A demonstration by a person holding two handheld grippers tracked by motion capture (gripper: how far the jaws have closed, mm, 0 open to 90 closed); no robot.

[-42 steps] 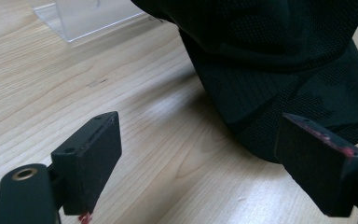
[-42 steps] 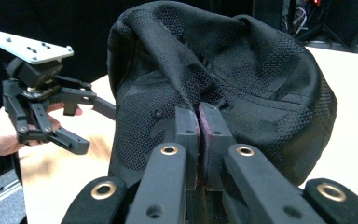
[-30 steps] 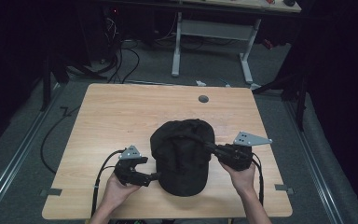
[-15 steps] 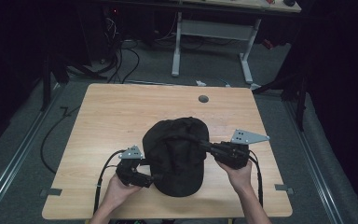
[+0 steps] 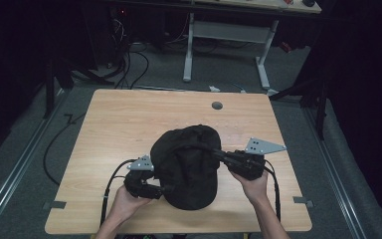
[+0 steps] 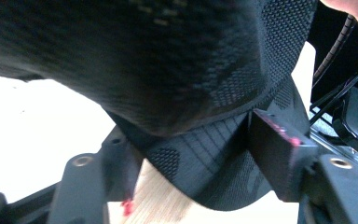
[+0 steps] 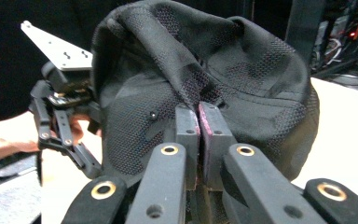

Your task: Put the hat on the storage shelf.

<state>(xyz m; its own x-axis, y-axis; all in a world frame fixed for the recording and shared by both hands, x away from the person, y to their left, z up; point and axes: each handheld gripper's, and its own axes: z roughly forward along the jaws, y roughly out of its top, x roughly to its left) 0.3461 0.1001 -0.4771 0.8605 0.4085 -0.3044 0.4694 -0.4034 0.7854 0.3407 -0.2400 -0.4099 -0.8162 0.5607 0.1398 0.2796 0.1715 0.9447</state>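
Black cap (image 5: 186,167) low of centre in the high view, on the near half of the wooden table (image 5: 129,124), crown puffed up toward the far side and brim toward the bottom edge of the frame. Right gripper (image 7: 198,122) pressed together on a fold of mesh cloth at the cap's crown, pads closed tight with fabric pinched between them, seen mid-frame in the right gripper view; in the high view reaching in from the right of the cap (image 5: 218,154). Left gripper (image 6: 191,154) at the cap's lower left edge in the high view (image 5: 165,188), jaws just been closing, with the brim (image 6: 200,158) between them; in the left gripper view, right pad looks against the brim's edge, left pad close beside it at the lower left, full squeeze hard to confirm, so reads as half-spread around the brim rather than clamped. Cap bulk fills the upper part of that view, table bright beneath. Judging by this: first hold secured on the right, second hold on the left side nearly taken but not finished. Left to do, seemingly: finish the left pinch on the brim, then lift, turn or reshape the cap between both hands. Cap itself not yet raised clear; underside appears to rest on the table. Small round hole (image 5: 217,105) in the table toward the upper middle, well apart from the cap
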